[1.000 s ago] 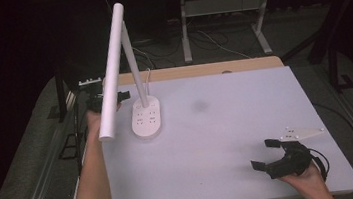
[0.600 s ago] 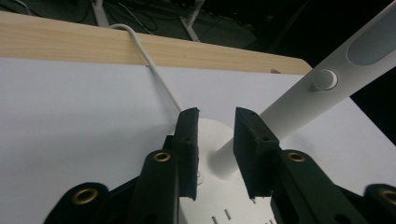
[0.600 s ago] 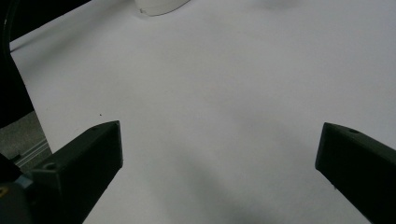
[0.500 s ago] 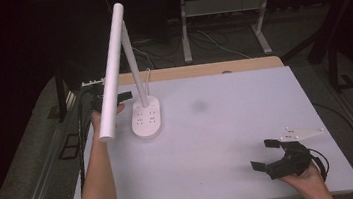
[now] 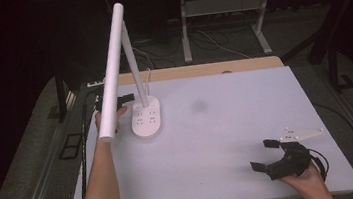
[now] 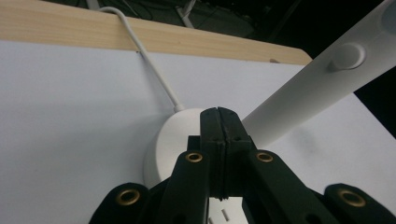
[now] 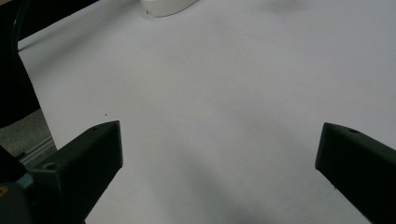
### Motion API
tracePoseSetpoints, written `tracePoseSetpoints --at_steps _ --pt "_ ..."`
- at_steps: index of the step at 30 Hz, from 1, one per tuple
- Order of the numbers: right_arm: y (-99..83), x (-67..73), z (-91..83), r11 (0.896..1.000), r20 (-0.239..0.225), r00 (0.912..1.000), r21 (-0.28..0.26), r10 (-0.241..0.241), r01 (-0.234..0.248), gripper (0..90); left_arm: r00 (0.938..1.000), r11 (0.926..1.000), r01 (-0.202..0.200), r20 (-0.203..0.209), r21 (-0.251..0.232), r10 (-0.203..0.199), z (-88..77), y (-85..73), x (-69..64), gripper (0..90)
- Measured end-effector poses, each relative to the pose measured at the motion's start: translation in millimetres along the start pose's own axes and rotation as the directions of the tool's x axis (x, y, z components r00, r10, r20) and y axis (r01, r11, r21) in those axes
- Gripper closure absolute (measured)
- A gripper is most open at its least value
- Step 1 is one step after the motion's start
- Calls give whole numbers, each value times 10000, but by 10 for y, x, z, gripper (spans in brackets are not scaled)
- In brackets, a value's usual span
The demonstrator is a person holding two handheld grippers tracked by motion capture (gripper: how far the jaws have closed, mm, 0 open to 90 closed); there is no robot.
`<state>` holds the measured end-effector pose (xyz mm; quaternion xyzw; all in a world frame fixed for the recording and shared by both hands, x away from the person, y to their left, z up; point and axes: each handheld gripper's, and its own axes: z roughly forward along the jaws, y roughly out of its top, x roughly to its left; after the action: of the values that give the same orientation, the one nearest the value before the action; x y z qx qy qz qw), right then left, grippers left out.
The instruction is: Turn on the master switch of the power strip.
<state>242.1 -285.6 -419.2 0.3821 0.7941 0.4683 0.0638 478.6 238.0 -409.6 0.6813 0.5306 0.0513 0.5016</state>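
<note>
A white desk lamp stands at the table's left, with an oval base (image 5: 146, 119) carrying sockets and a long tube head (image 5: 111, 76) slanting toward me. My left gripper (image 5: 123, 100) sits just left of the base, partly hidden behind the tube. In the left gripper view its jaws (image 6: 218, 114) have just been closing and now press flat together with nothing between them, pointing at the base (image 6: 170, 140) and the lamp's arm (image 6: 317, 88). My right gripper (image 5: 263, 155) rests open near the front right corner, its jaws (image 7: 219, 135) wide apart over bare tabletop.
The white tabletop (image 5: 227, 124) has a wooden strip (image 5: 201, 70) along its far edge. The lamp's white cable (image 6: 149, 65) runs off over that strip. Dark floor, cables and a stand's metal legs (image 5: 227, 28) lie beyond the table.
The left hand has shifted slightly to the right, toward the lamp base. The right hand and its gripper have stayed put.
</note>
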Motion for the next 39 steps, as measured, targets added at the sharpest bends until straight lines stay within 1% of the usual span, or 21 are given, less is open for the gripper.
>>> tracePoseSetpoints --at_steps 2,4,10,16,18,19,22,24,25,26,27,32,35,36,37,38,39 --pt "0 1 1 10000 -4 10000 6 -4 4 0 9998 9999 -95 -160 114 97 26 -14 -6 899" --pt "0 0 4 10000 13 10000 12 -17 17 0 9986 9988 -347 -397 338 360 54 -29 -20 899" --pt "-3 5 17 10000 -19 10000 72 -56 56 1 9950 9957 -602 -749 698 654 120 -63 -39 900" --pt "-6 8 24 9999 -42 10000 122 -63 64 1 9919 9904 -796 -893 1133 899 189 -105 -52 900" --pt "-7 14 29 9999 -62 10000 161 -47 48 1 9898 9866 -966 -916 1312 1091 209 -120 -51 900" --pt "-7 14 29 9999 -62 10000 161 -47 48 1 9899 9870 -947 -929 1300 1072 210 -122 -53 900" --pt "-8 15 33 9998 -76 10000 177 -36 38 1 9839 9829 -1296 -1064 1309 1439 215 -129 -74 900" --pt "-8 18 32 9998 -84 10000 169 -39 40 1 9807 9805 -1438 -1134 1343 1594 215 -133 -82 900" --pt "-9 20 31 9999 -92 9999 153 -55 57 0 9804 9803 -1432 -1157 1358 1592 210 -131 -77 900" --pt "-11 21 30 9998 -102 9999 143 -98 99 1 9816 9818 -1349 -1169 1340 1508 210 -131 -70 900" --pt "-10 24 27 9998 -98 9999 135 -111 112 1 9811 9815 -1360 -1196 1348 1524 213 -136 -69 900" --pt "-10 30 31 9998 -111 9999 154 -131 133 0 9738 9753 -1690 -1290 1423 1875 242 -151 -118 900" --pt "-9 34 31 9997 -123 9998 139 -174 176 0 9781 9782 -1551 -1178 1382 1718 243 -157 -100 900" --pt "-9 35 27 9998 -124 9998 141 -170 172 1 9779 9771 -1578 -1151 1429 1748 241 -154 -96 900" --pt "-9 35 27 9998 -124 9998 141 -170 172 1 9745 9748 -1688 -1234 1462 1872 244 -157 -103 900" --pt "-10 35 24 9998 -135 9998 141 -140 142 1 9730 9731 -1760 -1239 1487 1949 248 -153 -109 900" --pt "-11 30 24 9998 -128 9998 130 -155 157 1 9729 9725 -1756 -1240 1527 1952 248 -151 -110 900"
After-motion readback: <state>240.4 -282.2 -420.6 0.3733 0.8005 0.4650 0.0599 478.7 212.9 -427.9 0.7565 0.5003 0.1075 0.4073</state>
